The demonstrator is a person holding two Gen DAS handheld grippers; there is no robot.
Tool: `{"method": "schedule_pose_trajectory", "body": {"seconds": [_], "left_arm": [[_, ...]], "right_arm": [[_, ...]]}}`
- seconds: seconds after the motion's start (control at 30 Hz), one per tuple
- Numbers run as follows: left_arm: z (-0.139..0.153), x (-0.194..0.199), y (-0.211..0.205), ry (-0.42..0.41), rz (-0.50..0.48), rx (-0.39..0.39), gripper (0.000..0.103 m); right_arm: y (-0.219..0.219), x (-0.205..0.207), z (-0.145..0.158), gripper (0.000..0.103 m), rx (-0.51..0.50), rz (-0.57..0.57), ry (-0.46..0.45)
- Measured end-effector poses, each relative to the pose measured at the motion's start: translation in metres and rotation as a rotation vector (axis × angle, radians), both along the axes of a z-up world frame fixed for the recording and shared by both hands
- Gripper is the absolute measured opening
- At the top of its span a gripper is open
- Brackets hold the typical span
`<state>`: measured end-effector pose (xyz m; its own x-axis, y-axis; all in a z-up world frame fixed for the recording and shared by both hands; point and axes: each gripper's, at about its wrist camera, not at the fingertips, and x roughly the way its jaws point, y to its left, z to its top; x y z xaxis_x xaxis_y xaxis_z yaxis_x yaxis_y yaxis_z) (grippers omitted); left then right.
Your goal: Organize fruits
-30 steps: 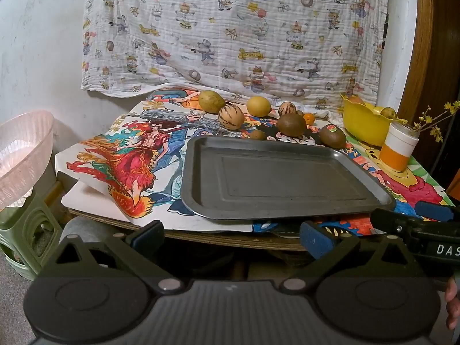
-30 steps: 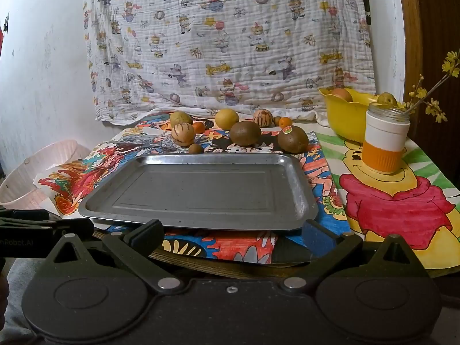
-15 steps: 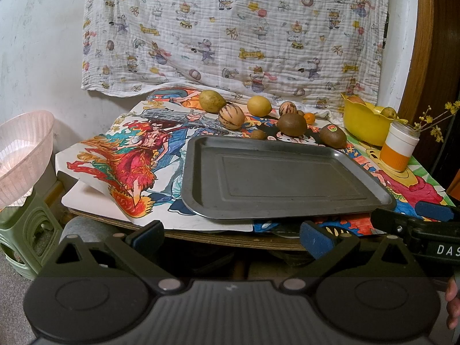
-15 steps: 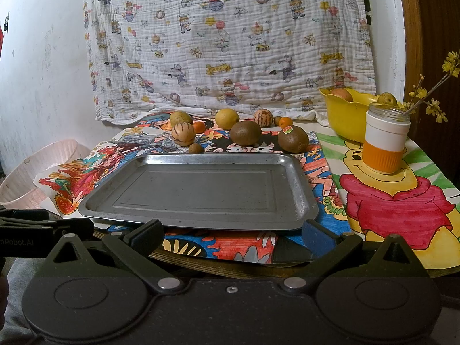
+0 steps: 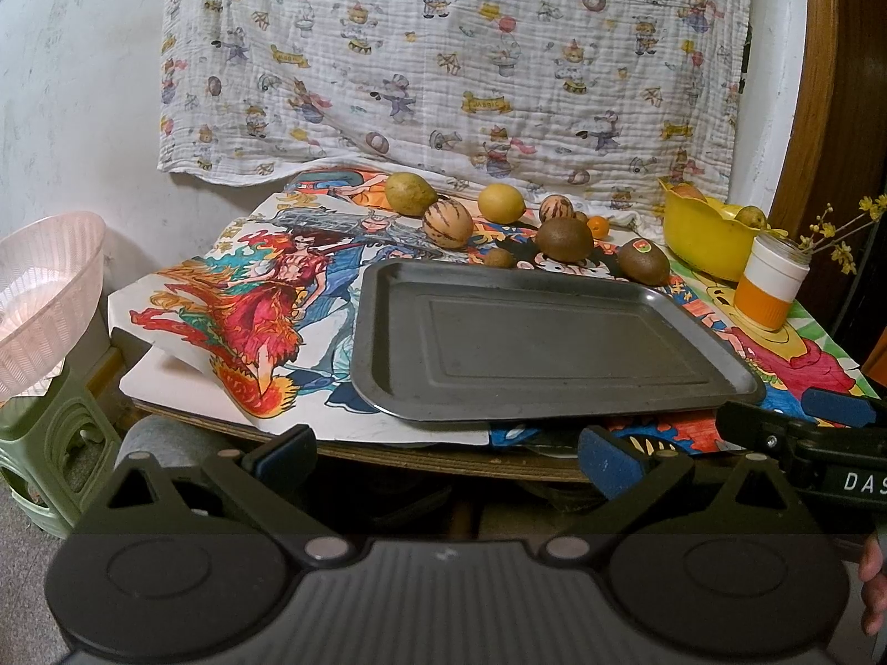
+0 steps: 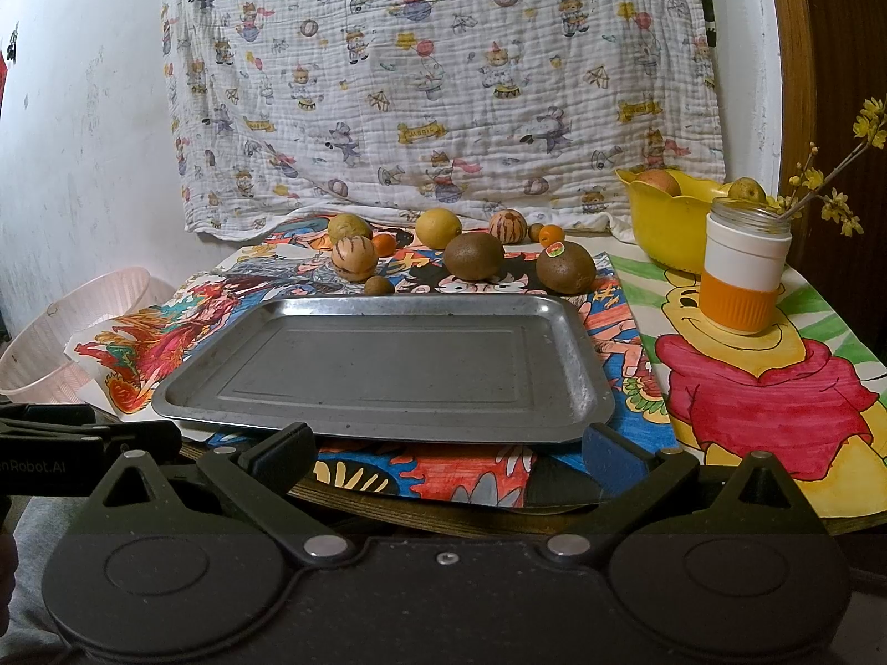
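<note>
Left gripper (image 5: 446, 451), lower centre of the left wrist view: jaws spread wide, nothing between the blue-padded fingers, held short of the table edge. Right gripper (image 6: 449, 451), lower centre of the right wrist view: likewise spread and empty, level with the near rim of the tray. Metal tray (image 6: 576, 366), centre frame: rectangular, grey, bare, lying flat on coloured cartoon drawings (image 6: 765, 399) that cover the table. Fruit, in a loose row beyond the tray's far rim, middle of the frame: 1 green-yellow fruit (image 6: 349, 227) at far left; 1 striped fruit (image 6: 353, 258) in front of it; 1 small orange fruit (image 6: 383, 244) beside that; 1 small brown fruit (image 6: 379, 285) just beside the tray rim; 1 lemon (image 6: 438, 228); 1 brown kiwi (image 6: 473, 256); 1 second striped fruit (image 6: 507, 226); 1 small orange fruit (image 6: 551, 235); 1 stickered kiwi (image 6: 565, 267). Yellow bowl (image 6: 659, 221), right of frame, holds at least 2 further fruits. White-and-orange jar (image 6: 743, 271) with yellow sprigs stands in front of the bowl. Pink basket (image 5: 44, 299), left edge, off the table. Printed cloth (image 6: 443, 77) hangs behind.
</note>
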<state>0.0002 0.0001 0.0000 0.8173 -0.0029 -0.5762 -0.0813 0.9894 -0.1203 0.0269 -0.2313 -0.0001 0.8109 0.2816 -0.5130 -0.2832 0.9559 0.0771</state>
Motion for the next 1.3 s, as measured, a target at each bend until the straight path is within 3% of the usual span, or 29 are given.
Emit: {"method": "schedule_pose_trajectory", "body": {"seconds": [0.77,1.3], "left_arm": [[-0.005,0.000,0.001,0.014,0.001,-0.007,0.102],[-0.001,0.020,0.007,0.063,-0.020,0.009,0.102]], "right_arm": [[0.000,0.000,0.000,0.102,0.000,0.000,0.001],[0.000,0.012,0.004,0.102,-0.022,-0.012,-0.020]]}}
